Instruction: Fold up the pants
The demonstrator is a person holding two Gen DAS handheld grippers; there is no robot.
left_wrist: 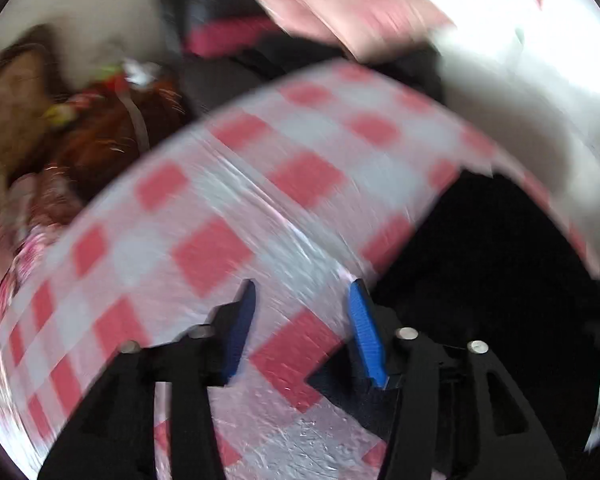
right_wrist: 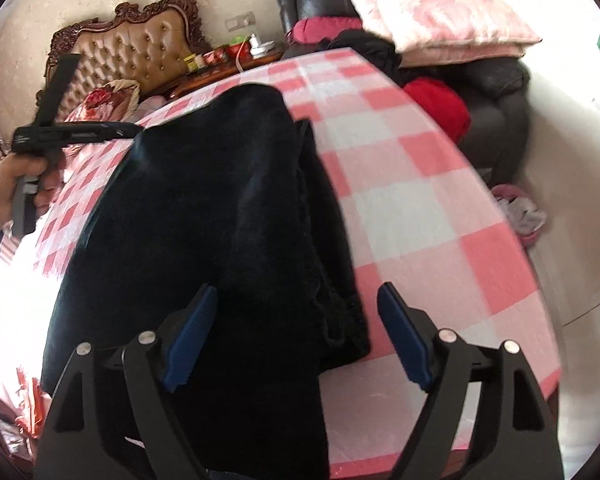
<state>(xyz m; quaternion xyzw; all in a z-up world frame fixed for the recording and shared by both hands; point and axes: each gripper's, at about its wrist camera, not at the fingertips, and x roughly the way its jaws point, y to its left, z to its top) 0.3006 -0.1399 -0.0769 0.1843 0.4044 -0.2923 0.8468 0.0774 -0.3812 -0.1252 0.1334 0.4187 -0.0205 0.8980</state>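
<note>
The dark navy pants lie folded lengthwise on the red-and-white checked tablecloth, running from the far side down to the near edge. My right gripper is open, its blue pads over the pants' near end, holding nothing. My left gripper is open and empty over the checked cloth, with the pants as a dark mass to its right. The left wrist view is motion-blurred. The left gripper also shows in the right wrist view, held by a hand at the pants' far left side.
A black leather chair with a pink pillow, red and black clothes stands beyond the table at the right. A bed with tufted headboard and a cluttered nightstand lie behind. A pink basket sits on the floor.
</note>
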